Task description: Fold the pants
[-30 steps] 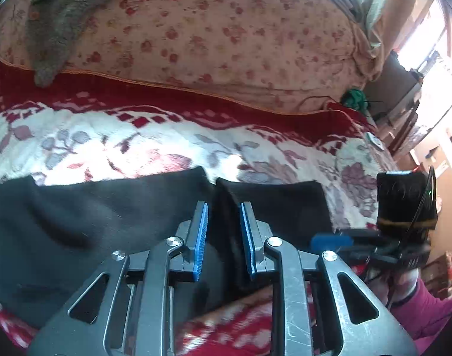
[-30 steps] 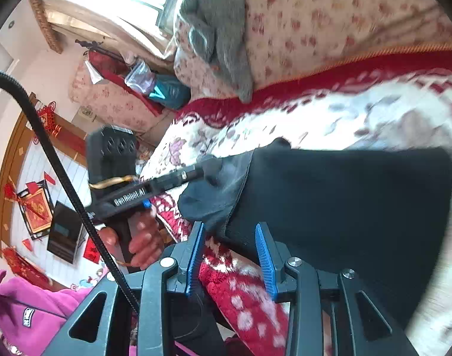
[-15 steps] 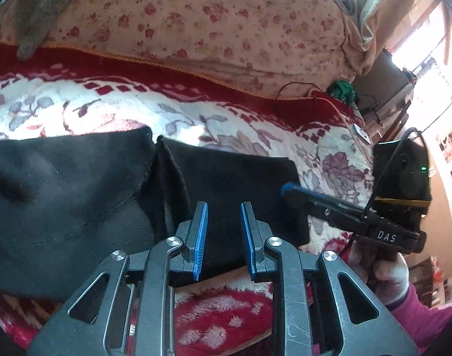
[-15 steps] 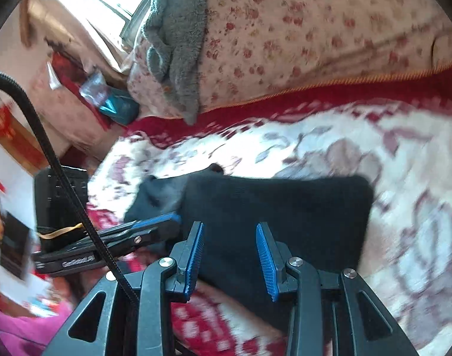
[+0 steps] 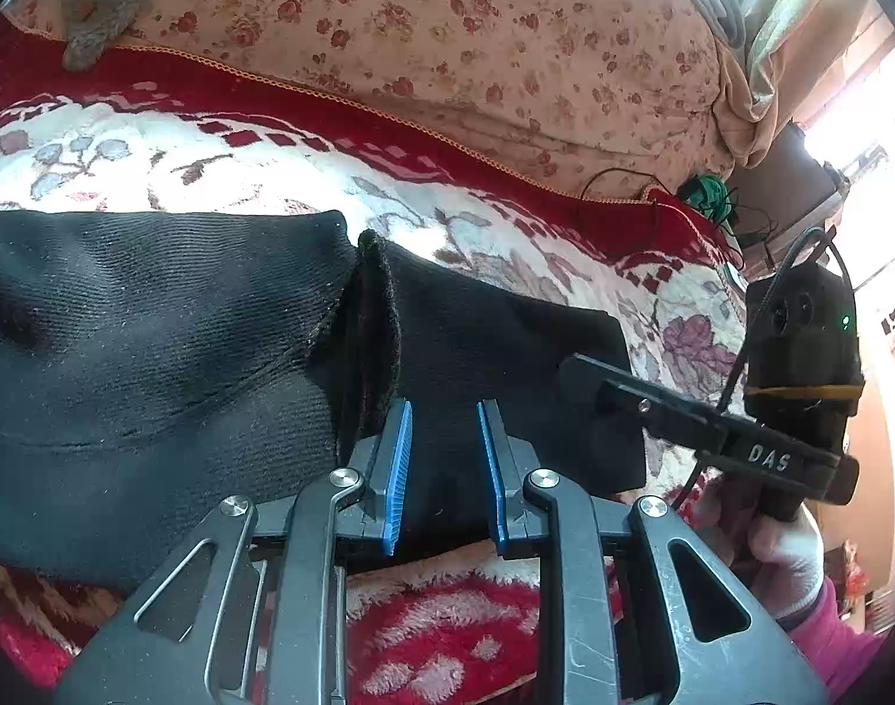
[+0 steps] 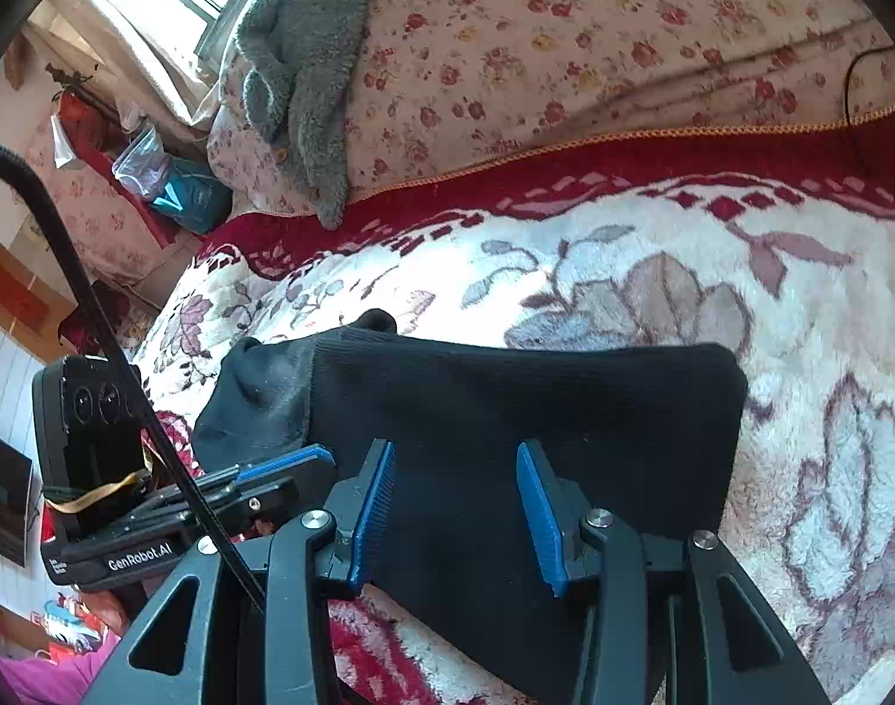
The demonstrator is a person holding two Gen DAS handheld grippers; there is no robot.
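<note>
Black pants (image 5: 153, 364) lie across the red and white floral blanket (image 5: 241, 164). One folded part lies at the right, with a raised fold edge (image 5: 374, 317) between the two parts. My left gripper (image 5: 444, 458) is open and empty, its blue pads over the near edge of the folded part. My right gripper (image 6: 456, 505) is open and empty over the same black cloth (image 6: 535, 399). The right gripper shows in the left wrist view (image 5: 600, 382) at the cloth's right end. The left gripper shows in the right wrist view (image 6: 282, 461) at the cloth's left.
A floral quilt (image 5: 476, 29) is piled along the far side of the bed with a grey fleece garment (image 6: 306, 59) draped on it. Cables and a green object (image 5: 706, 191) lie at the far right. Bags and clutter (image 6: 171, 182) stand beyond the bed's left end.
Both grippers have moved in closer over the folded end of the pants. The right gripper's jaws stand wider apart. The cloth lies lower and flatter on the blanket.
</note>
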